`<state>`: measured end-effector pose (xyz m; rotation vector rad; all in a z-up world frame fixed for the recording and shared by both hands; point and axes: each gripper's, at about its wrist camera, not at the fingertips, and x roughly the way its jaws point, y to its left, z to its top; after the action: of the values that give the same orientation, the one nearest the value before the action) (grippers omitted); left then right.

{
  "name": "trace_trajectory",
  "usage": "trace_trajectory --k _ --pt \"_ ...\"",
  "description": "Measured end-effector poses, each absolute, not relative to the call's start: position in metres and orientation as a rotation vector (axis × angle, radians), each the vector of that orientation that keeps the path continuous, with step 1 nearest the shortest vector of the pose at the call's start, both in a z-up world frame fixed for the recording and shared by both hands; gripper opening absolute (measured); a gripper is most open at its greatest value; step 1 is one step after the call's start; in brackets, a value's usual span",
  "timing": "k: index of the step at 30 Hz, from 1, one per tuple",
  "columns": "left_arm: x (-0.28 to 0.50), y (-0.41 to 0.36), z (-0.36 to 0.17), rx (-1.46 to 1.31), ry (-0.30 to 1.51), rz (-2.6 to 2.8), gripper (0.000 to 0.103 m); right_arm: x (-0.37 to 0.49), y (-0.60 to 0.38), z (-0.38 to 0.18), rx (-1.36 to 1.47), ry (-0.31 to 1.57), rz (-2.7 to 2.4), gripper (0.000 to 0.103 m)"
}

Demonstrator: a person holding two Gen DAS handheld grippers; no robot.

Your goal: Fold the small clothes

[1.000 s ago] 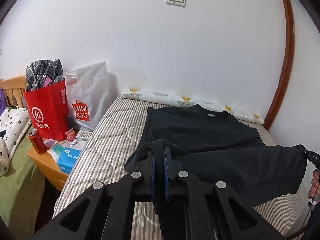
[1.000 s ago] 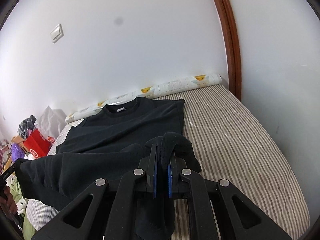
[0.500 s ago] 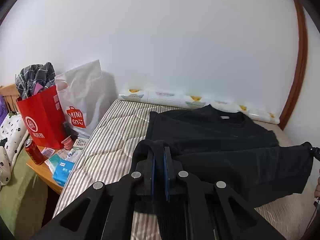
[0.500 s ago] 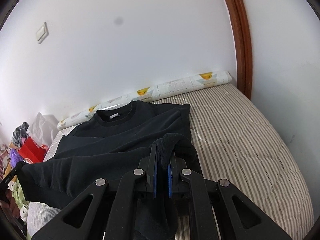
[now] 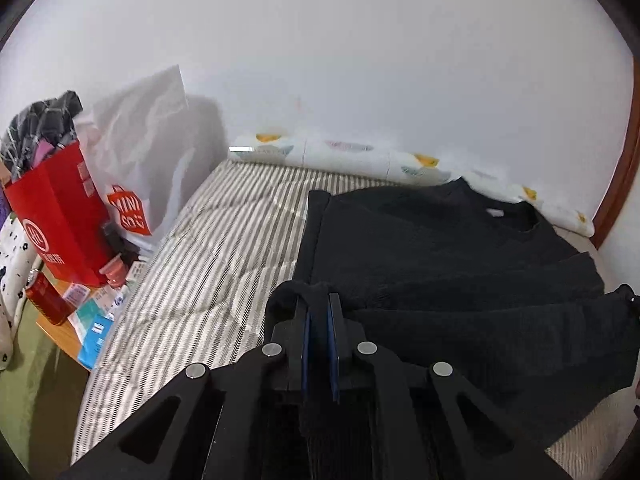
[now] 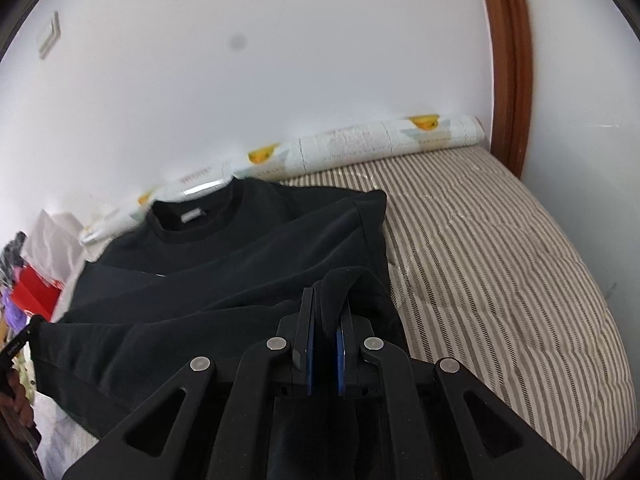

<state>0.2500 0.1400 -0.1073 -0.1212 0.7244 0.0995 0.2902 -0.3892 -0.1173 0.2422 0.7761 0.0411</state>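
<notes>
Both grippers, left (image 5: 319, 308) and right (image 6: 325, 304), clamp the shirt (image 5: 460, 248) hem. Uneven travel skews the fold; slack could bunch before landing near the collar (image 6: 192, 216).

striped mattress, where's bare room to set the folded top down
Two free strips on the striped mattress: one right of the black sweatshirt, one between its other edge and the white shopping bag. The wooden bedside table is crowded around the red paper bag and red can.

left gripper (image 5: 319, 308): clamped on cloth, angled down | right gripper (image 6: 325, 312): same
</notes>
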Motion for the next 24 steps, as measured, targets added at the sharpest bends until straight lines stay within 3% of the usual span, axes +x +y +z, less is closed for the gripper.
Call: trace_trajectory --k 7,10,13,15,24 --pt "0.256 0.137 -0.117 -0.101 0.756 0.099 0.011 0.317 -0.380 -0.144 0.221 0.854 0.001 0.008" --pt "0.252 0.140 -0.113 -0.104 0.771 0.088 0.015 0.314 -0.377 -0.141 0.205 0.860 0.006 0.015" --pt "0.239 0.149 -0.106 -0.130 0.781 0.087 0.033 0.300 -0.375 -0.130 0.187 0.876 0.033 0.034" --pt "0.228 0.157 -0.106 -0.152 0.774 0.089 0.052 0.277 -0.372 -0.119 0.176 0.827 0.066 0.048" --pt "0.174 0.182 -0.115 -0.170 0.772 0.096 0.057 0.221 -0.407 -0.120 0.208 0.805 -0.050 0.048"
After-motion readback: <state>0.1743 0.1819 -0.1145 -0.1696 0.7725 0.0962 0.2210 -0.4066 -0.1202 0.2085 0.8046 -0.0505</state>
